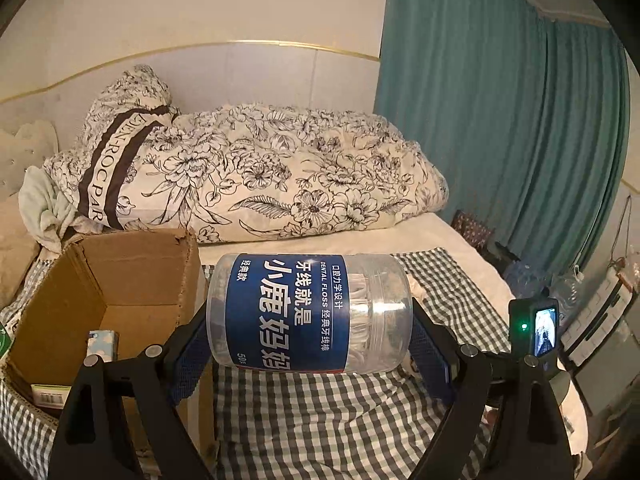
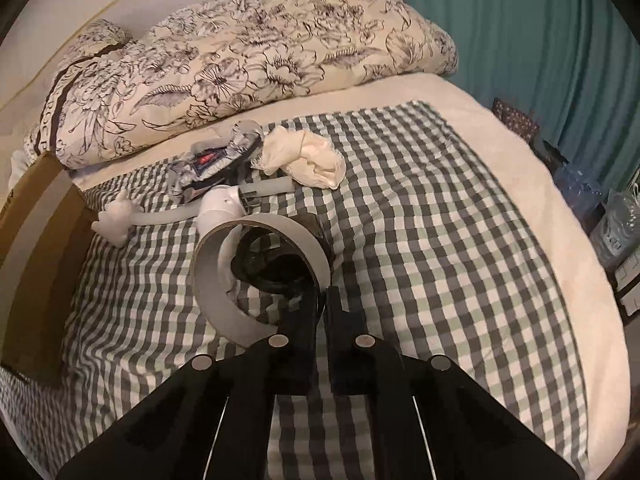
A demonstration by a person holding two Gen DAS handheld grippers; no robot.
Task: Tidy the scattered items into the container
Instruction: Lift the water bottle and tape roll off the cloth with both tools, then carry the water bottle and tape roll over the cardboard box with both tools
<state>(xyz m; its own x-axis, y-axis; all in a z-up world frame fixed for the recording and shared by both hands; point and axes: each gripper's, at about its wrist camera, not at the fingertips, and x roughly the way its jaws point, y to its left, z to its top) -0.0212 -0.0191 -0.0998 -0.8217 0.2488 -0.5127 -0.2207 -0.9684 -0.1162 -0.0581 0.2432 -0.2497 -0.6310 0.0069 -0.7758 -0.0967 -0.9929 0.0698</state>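
One dental floss jar is clamped sideways in the left tool, beside one cardboard box. Right tool is pinched on one tape roll's rim, on the bed.

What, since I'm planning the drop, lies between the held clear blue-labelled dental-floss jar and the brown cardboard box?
Only a blue-padded finger of the left hand-held gripper, in the left wrist view; the clear dental-floss jar and brown cardboard box look nearly adjacent.
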